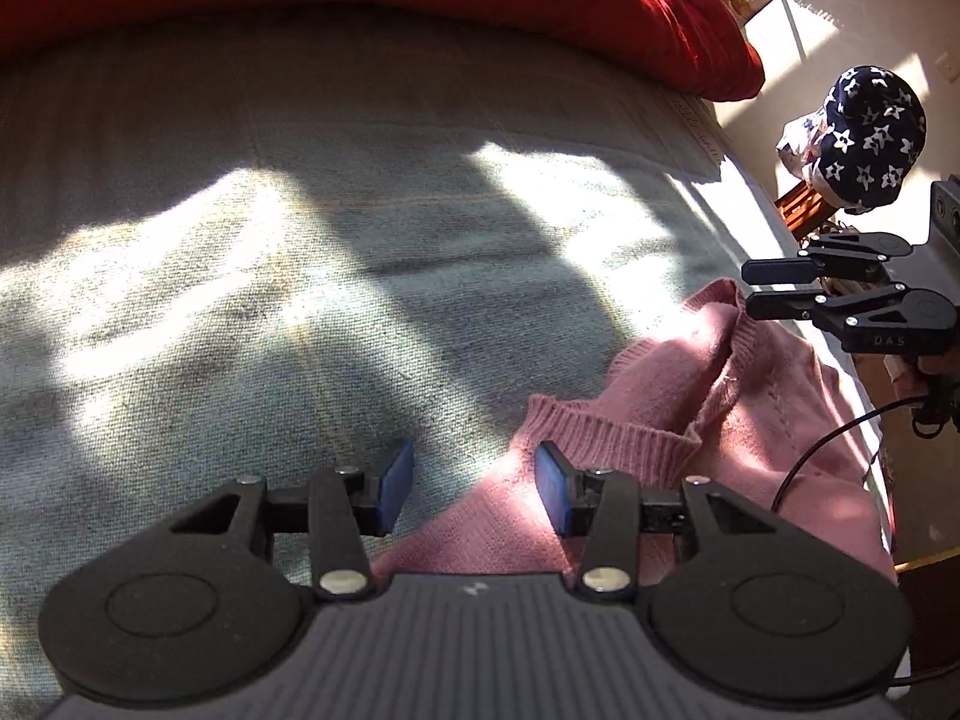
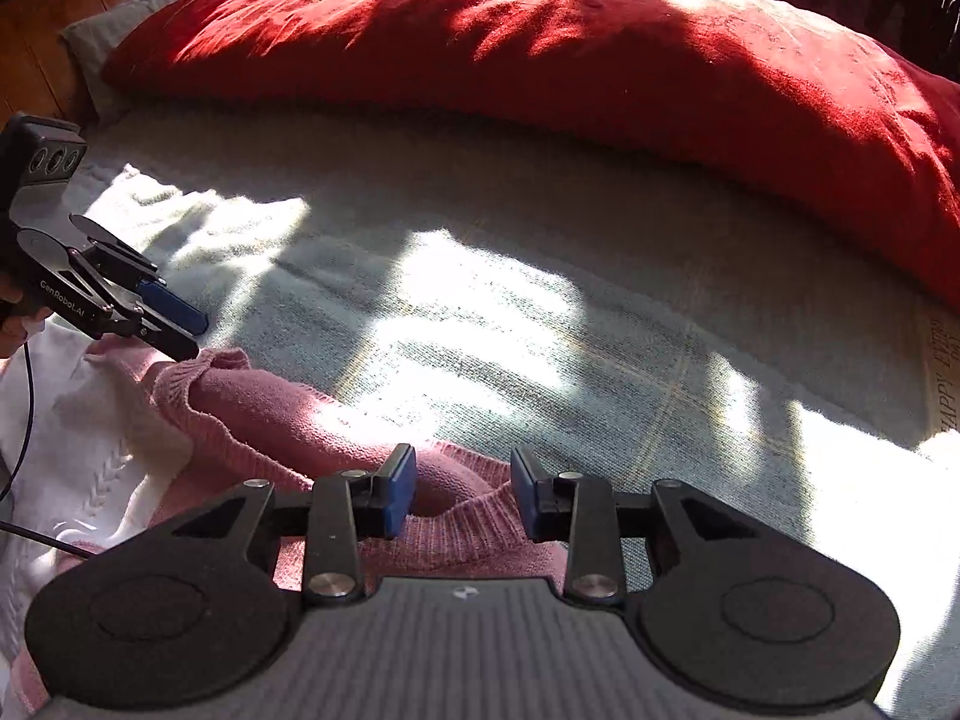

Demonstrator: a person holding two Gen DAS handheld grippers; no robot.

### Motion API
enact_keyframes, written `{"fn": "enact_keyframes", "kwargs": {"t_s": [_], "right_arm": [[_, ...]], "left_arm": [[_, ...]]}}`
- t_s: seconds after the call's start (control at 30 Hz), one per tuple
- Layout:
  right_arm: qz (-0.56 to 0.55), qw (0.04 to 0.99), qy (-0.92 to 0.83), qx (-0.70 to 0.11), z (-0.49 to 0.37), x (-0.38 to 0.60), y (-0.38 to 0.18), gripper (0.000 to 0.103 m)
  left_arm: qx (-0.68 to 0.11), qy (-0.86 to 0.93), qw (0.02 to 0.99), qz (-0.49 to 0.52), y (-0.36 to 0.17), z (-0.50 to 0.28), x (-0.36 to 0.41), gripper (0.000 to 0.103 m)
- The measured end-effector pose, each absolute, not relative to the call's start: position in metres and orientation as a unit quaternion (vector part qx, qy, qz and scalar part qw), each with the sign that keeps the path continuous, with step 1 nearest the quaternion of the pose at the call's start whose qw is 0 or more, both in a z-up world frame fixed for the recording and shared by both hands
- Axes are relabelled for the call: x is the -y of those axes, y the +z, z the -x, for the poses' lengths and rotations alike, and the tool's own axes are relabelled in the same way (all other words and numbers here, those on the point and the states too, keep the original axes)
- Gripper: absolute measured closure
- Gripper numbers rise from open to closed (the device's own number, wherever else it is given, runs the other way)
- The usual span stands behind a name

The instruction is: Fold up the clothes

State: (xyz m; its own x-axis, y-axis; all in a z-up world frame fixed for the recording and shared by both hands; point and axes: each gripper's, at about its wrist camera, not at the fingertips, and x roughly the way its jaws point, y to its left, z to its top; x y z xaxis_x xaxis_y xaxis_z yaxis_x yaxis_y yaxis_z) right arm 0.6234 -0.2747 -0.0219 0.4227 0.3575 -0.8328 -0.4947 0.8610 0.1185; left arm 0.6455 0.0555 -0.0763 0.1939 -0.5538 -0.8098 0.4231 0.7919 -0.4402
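A pink knitted sweater (image 1: 690, 396) lies bunched on the pale grey-green bed cover (image 1: 300, 240), its ribbed hem turned up. My left gripper (image 1: 474, 492) hovers open over the sweater's left edge, with nothing pressed between its blue pads (image 1: 396, 492). In the right wrist view the same sweater (image 2: 288, 414) lies low and left. My right gripper (image 2: 462, 492) stands open just above its ribbed band (image 2: 474, 522), and the pads do not press on the knit. The left gripper (image 2: 201, 333) shows at the far left above a rolled cuff. The right gripper (image 1: 747, 287) shows at the right edge.
A long red cushion (image 2: 600, 60) runs along the far side of the bed cover (image 2: 540, 300). A white knitted garment (image 2: 90, 432) lies under the sweater at the left. A navy cap with white stars (image 1: 870, 138) sits beyond the bed's right edge. A black cable (image 1: 816, 456) trails over the sweater.
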Motion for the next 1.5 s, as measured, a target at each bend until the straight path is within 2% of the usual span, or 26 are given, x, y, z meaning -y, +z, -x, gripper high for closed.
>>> {"fn": "enact_keyframes", "kwargs": {"t_s": [0.13,0.27,0.33,0.47,0.7,0.77,0.87,0.9,0.93,0.97,1.0,1.1,1.2,1.27,1.3,1.37,1.4,1.5], "right_arm": [[0.059,0.842,0.245,-0.478,-0.628,0.278,-0.024,0.062],[0.061,0.841,0.242,-0.481,-0.626,0.276,-0.028,0.061],[0.063,0.838,0.241,-0.485,-0.625,0.276,-0.031,0.061],[0.063,0.836,0.242,-0.489,-0.622,0.279,-0.034,0.061],[0.071,0.831,0.251,-0.491,-0.631,0.293,-0.033,0.055],[0.068,0.821,0.255,-0.505,-0.64,0.297,-0.039,0.051],[0.048,0.801,0.268,-0.533,-0.645,0.3,-0.051,0.051],[0.051,0.799,0.27,-0.535,-0.642,0.298,-0.053,0.053],[0.056,0.798,0.273,-0.534,-0.639,0.296,-0.052,0.062],[0.06,0.798,0.276,-0.533,-0.635,0.293,-0.052,0.081],[0.068,0.798,0.278,-0.53,-0.632,0.291,-0.051,0.087],[0.102,0.812,0.271,-0.507,-0.627,0.284,-0.043,0.087],[0.1,0.827,0.251,-0.493,-0.636,0.283,-0.042,0.086],[0.085,0.831,0.234,-0.498,-0.641,0.285,-0.045,0.072],[0.076,0.833,0.227,-0.499,-0.641,0.286,-0.045,0.071],[0.071,0.84,0.221,-0.49,-0.634,0.285,-0.036,0.068],[0.069,0.844,0.223,-0.483,-0.629,0.283,-0.029,0.067],[0.048,0.837,0.256,-0.481,-0.621,0.272,-0.019,0.057]], "left_arm": [[-0.54,-0.322,0.778,-0.007,-0.071,-0.633,-0.038,0.055],[-0.506,-0.34,0.78,-0.139,-0.066,-0.605,-0.007,0.056],[-0.494,-0.333,0.785,-0.171,-0.067,-0.597,0.002,0.057],[-0.494,-0.332,0.782,-0.188,-0.065,-0.594,0.007,0.067],[-0.492,-0.354,0.763,-0.226,-0.066,-0.591,0.019,0.076],[-0.488,-0.358,0.762,-0.231,-0.067,-0.588,0.021,0.085],[-0.471,-0.352,0.771,-0.243,-0.065,-0.576,0.025,0.094],[-0.464,-0.35,0.775,-0.247,-0.065,-0.573,0.025,0.094],[-0.459,-0.344,0.781,-0.246,-0.063,-0.572,0.024,0.095],[-0.456,-0.332,0.791,-0.236,-0.059,-0.575,0.021,0.096],[-0.45,-0.32,0.802,-0.228,-0.055,-0.577,0.018,0.096],[-0.422,-0.275,0.838,-0.21,-0.038,-0.595,0.006,0.098],[-0.434,-0.267,0.844,-0.165,-0.036,-0.615,-0.002,0.093],[-0.449,-0.26,0.842,-0.15,-0.04,-0.619,-0.004,0.087],[-0.453,-0.256,0.842,-0.143,-0.041,-0.62,-0.006,0.088],[-0.442,-0.246,0.852,-0.132,-0.034,-0.615,-0.011,0.076],[-0.436,-0.242,0.858,-0.125,-0.03,-0.613,-0.014,0.072],[-0.435,-0.271,0.857,-0.06,-0.022,-0.604,-0.021,0.055]]}}
